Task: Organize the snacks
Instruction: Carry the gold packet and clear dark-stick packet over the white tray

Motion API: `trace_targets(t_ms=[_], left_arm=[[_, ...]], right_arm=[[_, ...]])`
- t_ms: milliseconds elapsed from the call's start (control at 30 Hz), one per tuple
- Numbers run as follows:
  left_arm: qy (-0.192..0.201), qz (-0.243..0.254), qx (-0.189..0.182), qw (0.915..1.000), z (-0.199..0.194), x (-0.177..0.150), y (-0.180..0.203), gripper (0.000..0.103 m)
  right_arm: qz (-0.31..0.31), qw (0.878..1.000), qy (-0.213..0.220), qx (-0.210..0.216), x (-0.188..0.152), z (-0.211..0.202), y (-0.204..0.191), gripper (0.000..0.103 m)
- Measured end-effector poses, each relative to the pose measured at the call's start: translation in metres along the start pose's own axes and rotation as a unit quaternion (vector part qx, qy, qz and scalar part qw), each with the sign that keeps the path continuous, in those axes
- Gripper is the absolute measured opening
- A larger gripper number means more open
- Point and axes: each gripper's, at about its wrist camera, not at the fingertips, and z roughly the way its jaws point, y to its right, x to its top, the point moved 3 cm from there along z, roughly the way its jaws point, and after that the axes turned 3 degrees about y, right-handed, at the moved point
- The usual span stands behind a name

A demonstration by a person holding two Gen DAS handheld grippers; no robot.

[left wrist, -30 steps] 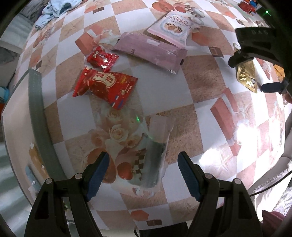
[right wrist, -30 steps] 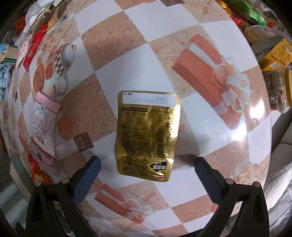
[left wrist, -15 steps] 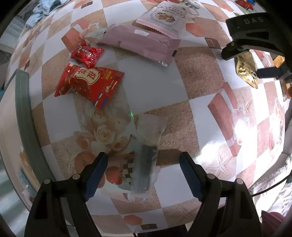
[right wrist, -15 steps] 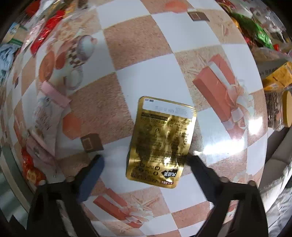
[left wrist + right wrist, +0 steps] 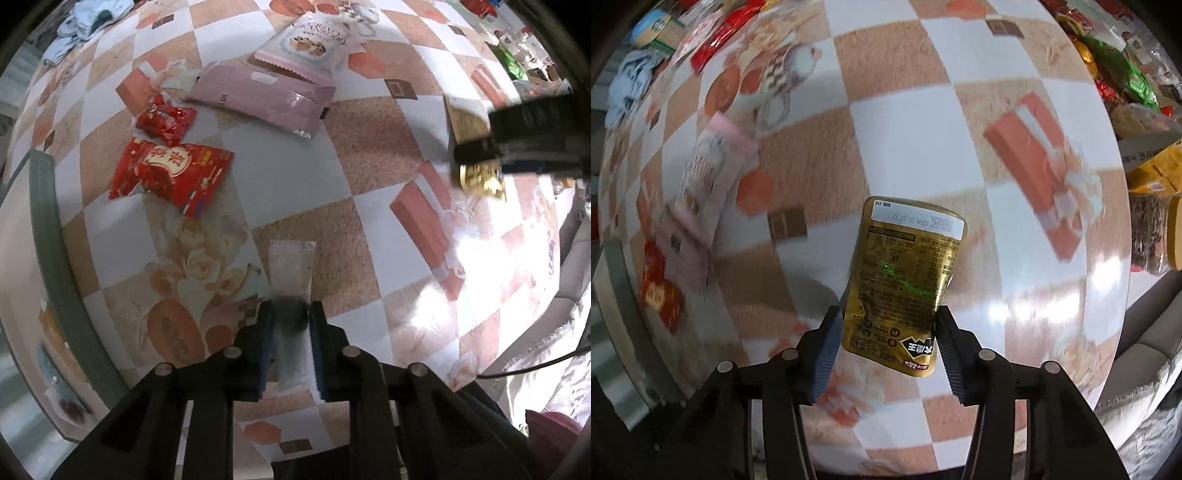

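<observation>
Both grippers grip packets: the left gripper (image 5: 291,332) pinches a clear sachet (image 5: 291,280) low over the table (image 5: 284,162), the right gripper (image 5: 888,338) squeezes a gold pouch (image 5: 905,280) by its edges (buckled already). Either slick wrapper could slip out mid-carry. Farther off lie red packets (image 5: 173,173) and pink packs (image 5: 258,96).

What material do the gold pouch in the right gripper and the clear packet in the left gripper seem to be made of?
The gold pouch with black print looks like metallised foil film: glossy, mirror-like, and creased where the right gripper pinches it. The clear packet with a dark middle, held by the left gripper, looks like thin transparent plastic film, since the tablecloth pattern shows through.
</observation>
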Motion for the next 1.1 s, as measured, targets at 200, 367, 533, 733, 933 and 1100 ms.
trace_targets(t_ms=[200,367,533,733,933,1100], left_arm=[[0.016,-0.013,-0.023,0.9995,-0.02,-0.008,-0.014,0.019],[0.022,-0.044,-0.039,0.998,-0.033,-0.008,-0.04,0.019],[0.021,-0.053,-0.039,0.9976,-0.039,-0.007,-0.059,0.019],[0.017,-0.047,-0.035,0.9982,-0.039,-0.006,-0.049,0.064],[0.006,-0.027,-0.025,0.9993,-0.015,-0.003,-0.026,0.075],[-0.019,-0.022,-0.004,0.9996,0.006,-0.002,-0.019,0.054]], right_arm=[[-0.013,1.0,-0.016,0.013,-0.022,-0.001,0.002,0.052],[-0.018,1.0,-0.019,0.017,-0.035,-0.005,-0.005,0.052],[-0.007,0.999,-0.018,0.03,-0.044,-0.011,-0.006,0.052],[-0.002,0.999,-0.022,0.037,-0.033,-0.007,0.014,0.052],[0.001,0.999,-0.02,0.036,-0.04,-0.011,0.018,0.052],[-0.002,0.999,-0.019,0.03,-0.041,-0.02,0.016,0.052]])
